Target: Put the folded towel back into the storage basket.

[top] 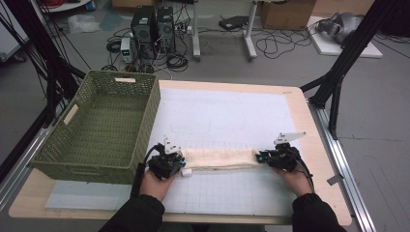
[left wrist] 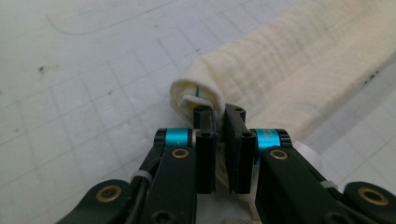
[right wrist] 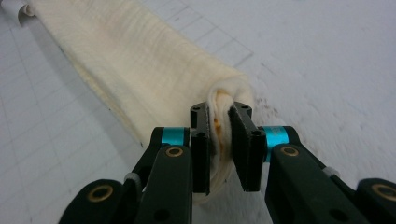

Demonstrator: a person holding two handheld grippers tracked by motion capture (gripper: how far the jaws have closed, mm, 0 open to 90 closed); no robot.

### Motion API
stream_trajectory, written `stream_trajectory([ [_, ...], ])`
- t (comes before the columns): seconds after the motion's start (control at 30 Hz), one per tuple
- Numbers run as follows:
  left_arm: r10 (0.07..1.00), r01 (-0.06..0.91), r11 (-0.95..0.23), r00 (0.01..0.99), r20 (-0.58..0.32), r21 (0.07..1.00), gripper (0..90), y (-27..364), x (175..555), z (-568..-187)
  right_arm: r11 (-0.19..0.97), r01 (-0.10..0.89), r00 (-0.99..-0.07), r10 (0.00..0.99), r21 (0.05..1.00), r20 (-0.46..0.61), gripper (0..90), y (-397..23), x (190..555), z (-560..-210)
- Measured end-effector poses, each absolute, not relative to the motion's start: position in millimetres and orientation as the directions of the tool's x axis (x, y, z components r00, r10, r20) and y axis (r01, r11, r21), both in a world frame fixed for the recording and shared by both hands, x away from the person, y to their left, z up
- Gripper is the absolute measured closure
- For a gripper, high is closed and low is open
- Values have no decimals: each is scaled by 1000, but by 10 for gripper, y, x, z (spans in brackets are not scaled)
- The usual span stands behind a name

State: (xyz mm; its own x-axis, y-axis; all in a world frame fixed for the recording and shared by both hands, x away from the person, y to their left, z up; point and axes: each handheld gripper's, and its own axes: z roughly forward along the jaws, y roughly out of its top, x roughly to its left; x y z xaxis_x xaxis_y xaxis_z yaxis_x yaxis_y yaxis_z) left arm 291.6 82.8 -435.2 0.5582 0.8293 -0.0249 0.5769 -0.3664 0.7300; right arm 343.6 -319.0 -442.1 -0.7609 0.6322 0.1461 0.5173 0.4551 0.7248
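Your left claw (top: 180, 164) pinches the left end of the cream rolled cloth (top: 220, 158), fabric pressed between its pads. Your right claw (top: 260, 157) pinches the right end the same way. The cloth lies stretched between them across the near part of the white gridded mat (top: 227, 116) on the table (top: 316, 159), just right of the green woven basket (top: 104, 128).

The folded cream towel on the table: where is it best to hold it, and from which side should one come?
The towel lies as a long, narrow folded strip, so its two short ends are probably the best places to hold. Come in level from each end, as the left gripper and right gripper do: each pinches the bunched layers there.
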Motion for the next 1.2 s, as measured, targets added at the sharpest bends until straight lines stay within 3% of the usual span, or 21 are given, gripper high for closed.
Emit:
stream_trajectory([
  [0.3, 857, 590, -366, 515, 14, 719, 832, 987, 2792, -4342, 472, 510, -780, 606, 720, 155, 785, -2895, 3610, -4422],
  [0.4, 858, 587, -359, 513, 9, 726, 819, 986, 2787, -4339, 463, 513, -776, 610, 723, 160, 739, -2894, 3619, -4435],
  [0.47, 857, 574, -360, 514, 19, 736, 757, 987, 2783, -4307, 450, 516, -770, 617, 729, 163, 678, -2922, 3612, -4417],
  [0.57, 851, 545, -354, 524, 21, 760, 588, 1003, 2769, -4222, 421, 503, -762, 628, 755, 157, 632, -2979, 3574, -4342],
  [0.67, 842, 520, -357, 539, 26, 776, 555, 996, 2770, -4134, 399, 492, -752, 643, 774, 145, 610, -3032, 3546, -4278],
  [0.83, 822, 499, -375, 569, 32, 782, 559, 921, 2832, -4066, 383, 464, -759, 638, 799, 135, 616, -3035, 3507, -4224],
  [1.0, 796, 496, -382, 605, 5, 780, 556, 834, 2913, -4107, 435, 437, -802, 585, 788, 122, 711, -2933, 3479, -4254],
  [1.2, 756, 474, -398, 654, -11, 785, 537, 704, 2990, -4110, 475, 463, -802, 584, 749, 126, 712, -2923, 3453, -4361],
])
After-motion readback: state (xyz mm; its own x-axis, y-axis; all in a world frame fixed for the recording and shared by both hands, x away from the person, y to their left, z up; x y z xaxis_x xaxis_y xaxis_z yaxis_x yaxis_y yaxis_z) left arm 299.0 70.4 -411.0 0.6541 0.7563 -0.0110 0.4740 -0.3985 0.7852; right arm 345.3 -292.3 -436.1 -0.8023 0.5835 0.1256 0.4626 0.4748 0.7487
